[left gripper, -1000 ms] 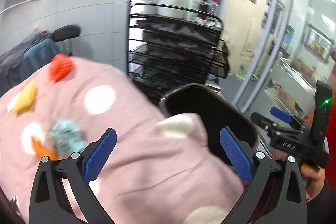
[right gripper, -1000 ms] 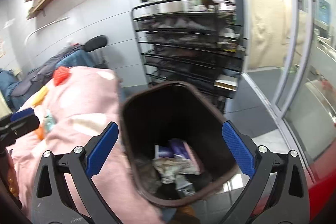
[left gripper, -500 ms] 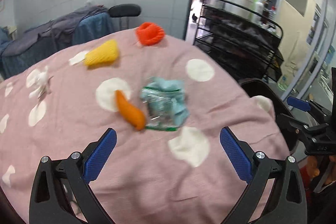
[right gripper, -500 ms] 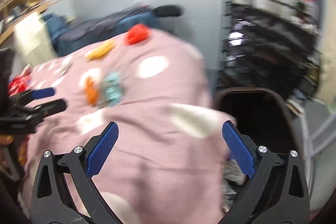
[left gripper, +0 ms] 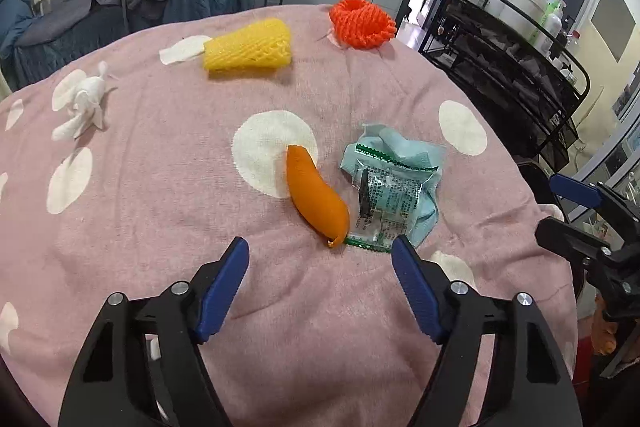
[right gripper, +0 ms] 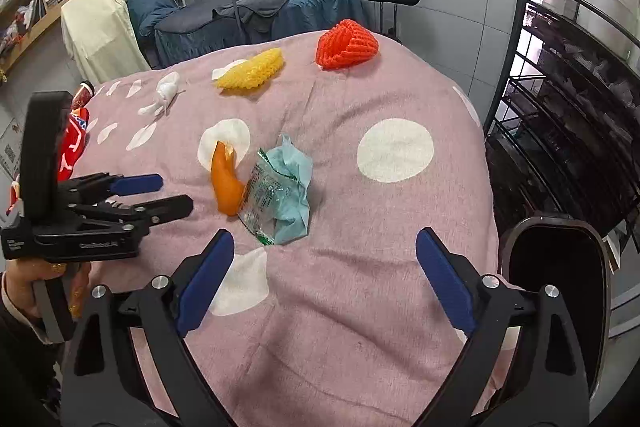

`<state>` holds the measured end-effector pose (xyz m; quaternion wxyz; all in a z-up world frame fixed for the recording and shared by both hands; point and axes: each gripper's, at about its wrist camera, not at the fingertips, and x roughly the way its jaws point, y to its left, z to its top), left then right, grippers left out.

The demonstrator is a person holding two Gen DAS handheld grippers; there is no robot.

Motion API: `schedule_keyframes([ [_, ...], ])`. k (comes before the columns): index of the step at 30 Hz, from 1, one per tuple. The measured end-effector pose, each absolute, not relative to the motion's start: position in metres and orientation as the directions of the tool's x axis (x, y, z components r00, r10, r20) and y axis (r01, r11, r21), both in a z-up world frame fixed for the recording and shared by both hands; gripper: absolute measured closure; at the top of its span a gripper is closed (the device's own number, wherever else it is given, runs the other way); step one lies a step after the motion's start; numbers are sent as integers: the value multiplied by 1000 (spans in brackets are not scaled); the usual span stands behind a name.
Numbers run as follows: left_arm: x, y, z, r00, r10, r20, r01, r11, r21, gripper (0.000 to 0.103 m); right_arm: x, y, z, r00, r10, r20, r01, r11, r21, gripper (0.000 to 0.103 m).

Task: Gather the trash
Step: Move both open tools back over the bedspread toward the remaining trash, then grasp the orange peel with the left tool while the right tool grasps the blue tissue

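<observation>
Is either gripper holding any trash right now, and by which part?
Nothing is held. The left gripper, jaws just closing, and right gripper are both empty above the pink cloth.

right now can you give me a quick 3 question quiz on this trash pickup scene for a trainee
1. True or false: the left gripper is clamped on the orange peel.
2. Which item lies farthest from both grippers? A) crumpled wrapper B) red foam net C) orange peel
3. Fill in: the white tissue lies on the pink ____ cloth, nearest the yellow foam net.

Key
1. False. Its jaws have just been closing, but nothing is between them yet; the peel lies on the cloth just ahead of the tips.
2. B, at the far edge of the cloth.
3. Spotted (white dots).

The right gripper is open and empty too, with the dark bin to its right.
</observation>
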<state>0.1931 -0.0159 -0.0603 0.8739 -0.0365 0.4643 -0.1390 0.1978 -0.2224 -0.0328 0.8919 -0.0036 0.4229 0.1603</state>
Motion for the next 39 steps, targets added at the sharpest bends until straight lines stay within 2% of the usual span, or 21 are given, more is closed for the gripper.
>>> schedule_keyframes([
  [9,234,-44,-87,451,-211,-867,219,968,-122,47,188,-231,-31,596,286,-750,-289,948,132,12],
  [11,233,-47,-86,456,-194,-868,228,969,-97,52,186,-232,-31,595,291,-749,-289,947,139,15],
  [12,232,-48,-85,458,-191,-868,231,969,-91,62,185,-232,-30,595,295,-747,-291,946,143,16],
  [13,230,-46,-85,456,-193,-869,233,968,-93,66,185,-232,-30,597,298,-745,-293,945,143,17],
  [16,225,-37,-85,456,-219,-863,223,966,-128,70,186,-229,-28,598,307,-740,-301,942,148,20],
  [22,205,-12,-71,501,-257,-827,193,964,-183,75,189,-212,-27,587,331,-739,-336,930,149,24],
  [29,172,17,-41,608,-228,-761,141,974,-179,75,202,-172,-37,524,359,-772,-423,897,129,29],
  [32,166,22,-34,630,-220,-745,125,975,-182,75,212,-152,-45,494,332,-804,-453,887,88,35],
  [39,157,30,-33,640,-203,-742,98,978,-183,75,243,-114,-72,420,208,-883,-475,880,-18,42],
])
